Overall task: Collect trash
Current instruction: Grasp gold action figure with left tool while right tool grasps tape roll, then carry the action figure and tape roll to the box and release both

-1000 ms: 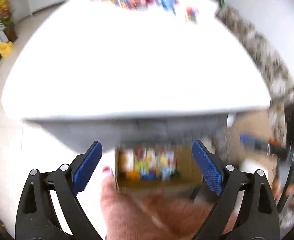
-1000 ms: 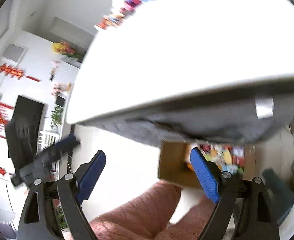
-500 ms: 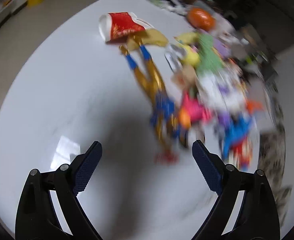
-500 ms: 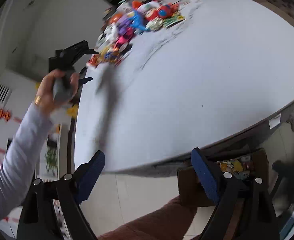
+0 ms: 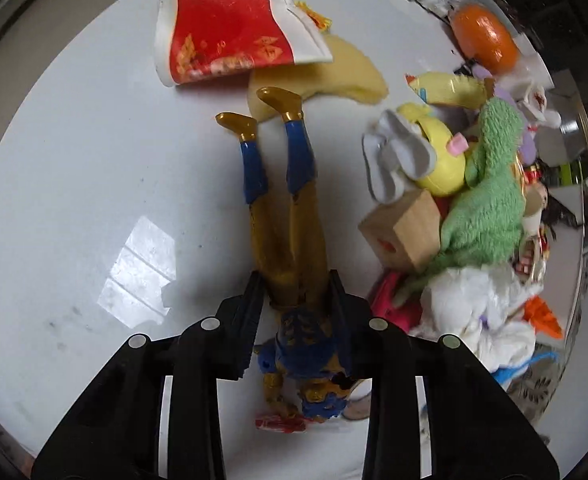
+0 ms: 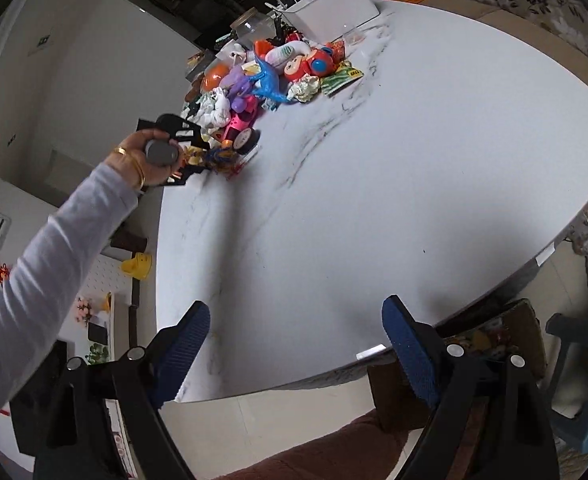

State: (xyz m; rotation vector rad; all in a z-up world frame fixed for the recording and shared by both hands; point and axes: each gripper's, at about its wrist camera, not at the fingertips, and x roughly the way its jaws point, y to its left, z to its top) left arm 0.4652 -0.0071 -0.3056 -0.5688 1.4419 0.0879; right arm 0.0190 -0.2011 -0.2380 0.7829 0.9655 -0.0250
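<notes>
From the left wrist, the left gripper (image 5: 296,294) points steeply down at the white round table (image 5: 73,160), its jaws closing around the waist of a gold-and-blue action figure (image 5: 289,216), which lies between them; whether the pads already press on it I cannot tell for certain, though they sit right against its sides. The figure lies flat on the table, its long axis running straight away from the camera: gold boots at the far end, head at the near end under the gripper. Beyond its feet lie a red-and-white paper packet (image 5: 229,36) and a pale yellow plush piece (image 5: 334,76). To the right is a heap: a green plush toy (image 5: 490,200), a wooden block (image 5: 406,232), a yellow plastic toy (image 5: 434,152), crumpled white tissue (image 5: 474,308) and an orange ball (image 5: 484,36).

From the right wrist, a cardboard box (image 6: 530,344) stands on the floor under the table's near edge, with colourful items inside (too small to name). The right gripper (image 6: 294,344) hangs above that near edge, jaws wide and nothing between them. Across the table, the left hand (image 6: 149,160), in a grey sleeve (image 6: 53,264), reaches out and grips the other tool's handle over the figure at the near end of the toy heap (image 6: 261,76). A white bin (image 6: 334,12) stands behind the heap.
</notes>
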